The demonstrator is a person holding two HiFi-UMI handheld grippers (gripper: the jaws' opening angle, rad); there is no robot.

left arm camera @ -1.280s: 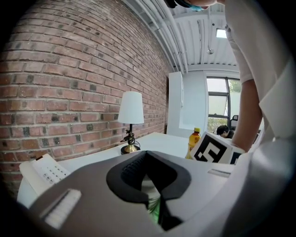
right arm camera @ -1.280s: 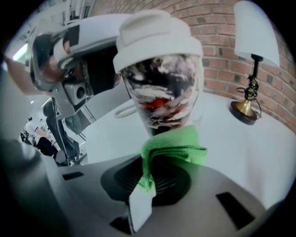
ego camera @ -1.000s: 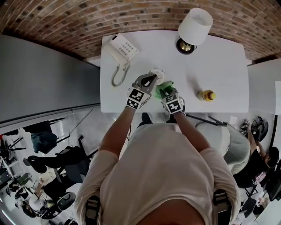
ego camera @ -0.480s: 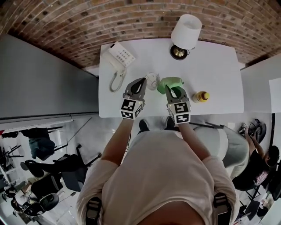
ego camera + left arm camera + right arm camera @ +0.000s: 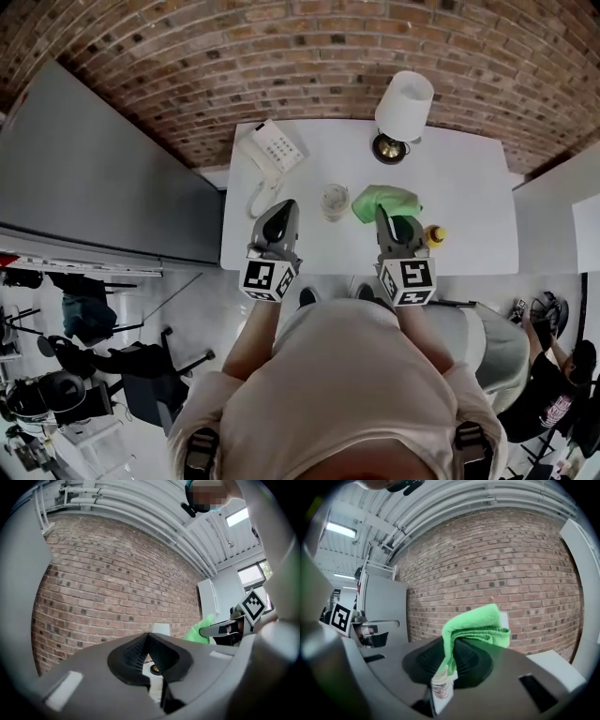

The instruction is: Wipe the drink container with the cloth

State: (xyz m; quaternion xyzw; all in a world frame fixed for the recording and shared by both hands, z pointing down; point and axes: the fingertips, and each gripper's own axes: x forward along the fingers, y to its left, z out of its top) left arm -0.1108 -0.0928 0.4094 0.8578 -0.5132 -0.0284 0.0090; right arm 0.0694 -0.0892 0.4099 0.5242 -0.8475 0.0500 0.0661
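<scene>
The drink container (image 5: pixel 334 201), a clear cup, stands alone on the white table (image 5: pixel 469 178) in the head view. My left gripper (image 5: pixel 284 214) is just left of the cup and apart from it, its jaws shut on nothing; in the left gripper view (image 5: pixel 149 637) its tips meet. My right gripper (image 5: pixel 384 216) is right of the cup and shut on the green cloth (image 5: pixel 386 200). In the right gripper view the folded cloth (image 5: pixel 476 630) sticks up out of that gripper (image 5: pixel 452 645). The cup is hidden in both gripper views.
A white telephone (image 5: pixel 277 145) lies at the table's back left. A lamp (image 5: pixel 403 101) stands at the back, also showing as a lamp shade (image 5: pixel 161 629). A small yellow bottle (image 5: pixel 434 234) sits right of my right gripper. A brick wall (image 5: pixel 309 56) lies behind the table.
The left gripper has let go of the cup and shut. Both grippers have drawn back from the cup towards the person, and the cloth came away with the right one.
</scene>
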